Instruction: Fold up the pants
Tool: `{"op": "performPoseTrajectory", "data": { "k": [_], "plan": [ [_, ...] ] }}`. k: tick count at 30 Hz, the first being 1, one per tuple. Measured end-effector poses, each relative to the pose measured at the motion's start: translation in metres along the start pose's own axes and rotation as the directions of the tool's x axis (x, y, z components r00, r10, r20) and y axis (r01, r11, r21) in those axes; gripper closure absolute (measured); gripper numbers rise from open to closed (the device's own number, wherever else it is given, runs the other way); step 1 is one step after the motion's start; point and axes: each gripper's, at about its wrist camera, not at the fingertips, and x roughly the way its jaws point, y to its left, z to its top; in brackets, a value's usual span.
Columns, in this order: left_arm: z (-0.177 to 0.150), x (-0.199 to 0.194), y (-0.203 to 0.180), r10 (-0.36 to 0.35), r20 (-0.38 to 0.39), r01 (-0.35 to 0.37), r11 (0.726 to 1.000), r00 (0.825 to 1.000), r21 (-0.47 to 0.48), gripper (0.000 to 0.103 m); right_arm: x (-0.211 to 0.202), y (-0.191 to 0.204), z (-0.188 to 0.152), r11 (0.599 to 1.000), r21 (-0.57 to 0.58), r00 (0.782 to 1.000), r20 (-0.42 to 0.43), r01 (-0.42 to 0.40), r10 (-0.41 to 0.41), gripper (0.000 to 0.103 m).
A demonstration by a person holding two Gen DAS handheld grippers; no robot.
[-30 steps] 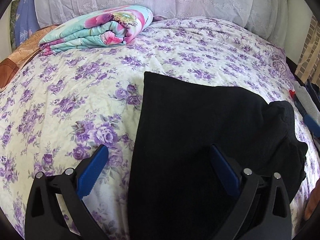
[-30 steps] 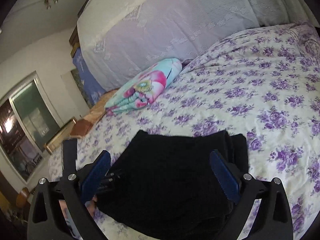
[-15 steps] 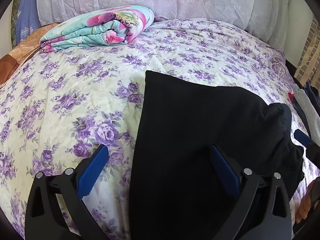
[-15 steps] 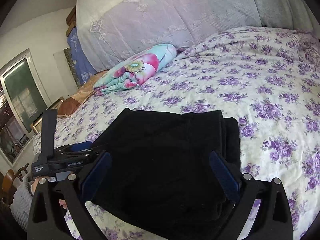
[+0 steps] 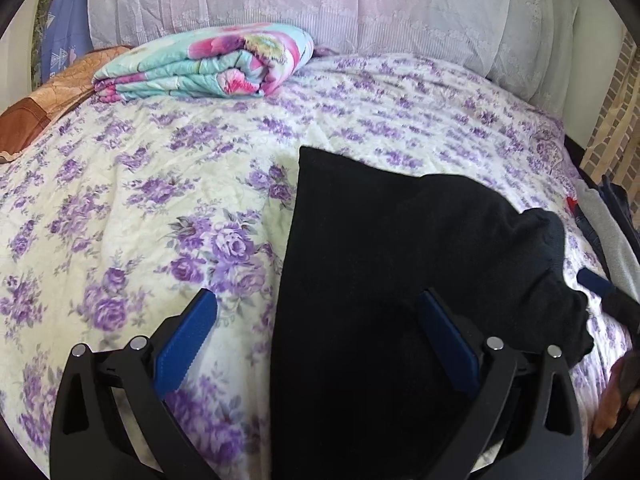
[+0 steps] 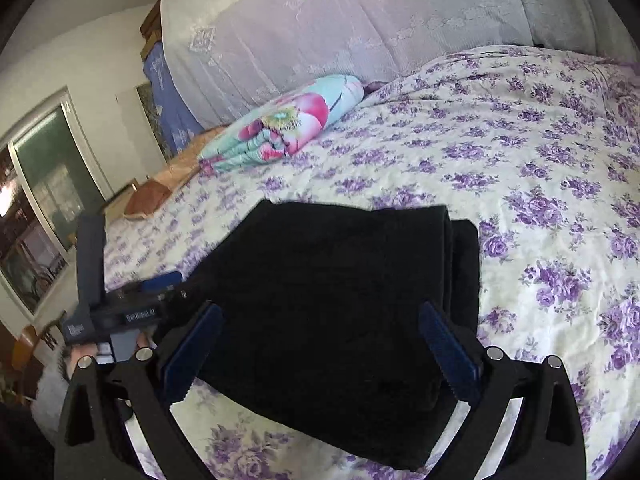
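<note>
The black pants lie folded in a stack on the purple-flowered bedspread. My left gripper is open and empty, its right finger over the pants' left part and its left finger over the bedspread. In the right wrist view the pants show stacked layers along their right edge. My right gripper is open and empty, straddling the stack's near side. The left gripper shows at the pants' left edge, and a blue pad of the right gripper shows at far right.
A folded floral blanket lies at the head of the bed by white lace-covered pillows. Brown cloth sits at the far left. Grey and dark clothes lie off the bed's right edge. A window is left.
The right gripper has moved closer over the pants, which now fill more of its view. The left gripper's view has shifted slightly. Both stay open.
</note>
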Motion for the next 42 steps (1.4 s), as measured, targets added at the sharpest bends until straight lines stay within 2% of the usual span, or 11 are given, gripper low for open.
{"op": "performPoseTrajectory", "data": {
  "k": [5,8,10,13,19,24,28,32,35,38,42],
  "plan": [
    [-0.004,-0.038,-0.012,-0.093,0.108,0.092,0.996,0.990,0.015,0.005,-0.004,-0.037,0.036,0.988,0.132,0.996,0.047,-0.085,0.079,0.004],
    [0.001,-0.051,-0.036,-0.181,0.128,0.174,0.983,0.975,0.066,0.005,0.013,-0.072,0.049,0.953,0.275,0.992,0.038,-0.129,0.123,0.006],
    [0.007,-0.048,-0.059,-0.219,0.105,0.204,0.970,0.970,0.130,0.005,0.025,-0.085,0.048,0.922,0.339,0.982,0.024,-0.185,0.188,0.024],
    [0.006,-0.036,-0.099,-0.266,0.051,0.249,0.944,0.963,0.218,0.005,0.035,-0.090,0.038,0.892,0.385,0.968,0.022,-0.238,0.249,0.034],
    [-0.009,-0.014,-0.156,-0.354,-0.070,0.357,0.876,0.933,0.324,0.005,0.043,-0.096,0.028,0.885,0.399,0.965,-0.003,-0.240,0.263,0.057],
    [-0.024,0.011,-0.166,-0.350,-0.165,0.386,0.864,0.922,0.323,0.005,0.044,-0.100,0.014,0.884,0.403,0.962,-0.030,-0.238,0.272,0.069],
    [-0.026,0.010,-0.154,-0.390,-0.174,0.426,0.854,0.904,0.298,0.005,0.034,-0.094,0.006,0.881,0.389,0.948,-0.051,-0.271,0.314,0.069],
    [-0.022,0.008,-0.140,-0.415,-0.171,0.447,0.860,0.894,0.246,0.005,0.019,-0.097,0.001,0.824,0.442,0.912,-0.028,-0.355,0.408,0.066],
    [-0.020,0.005,-0.129,-0.430,-0.163,0.458,0.863,0.888,0.213,0.005,0.007,-0.102,-0.001,0.805,0.464,0.901,-0.033,-0.369,0.433,0.050],
    [-0.020,0.002,-0.123,-0.431,-0.153,0.455,0.868,0.889,0.198,0.005,-0.005,-0.105,-0.005,0.772,0.494,0.875,-0.043,-0.401,0.482,0.048],
    [-0.021,0.002,-0.122,-0.430,-0.152,0.454,0.869,0.890,0.199,0.005,-0.013,-0.103,-0.010,0.815,0.466,0.901,-0.079,-0.346,0.427,0.038]
  ]
}}
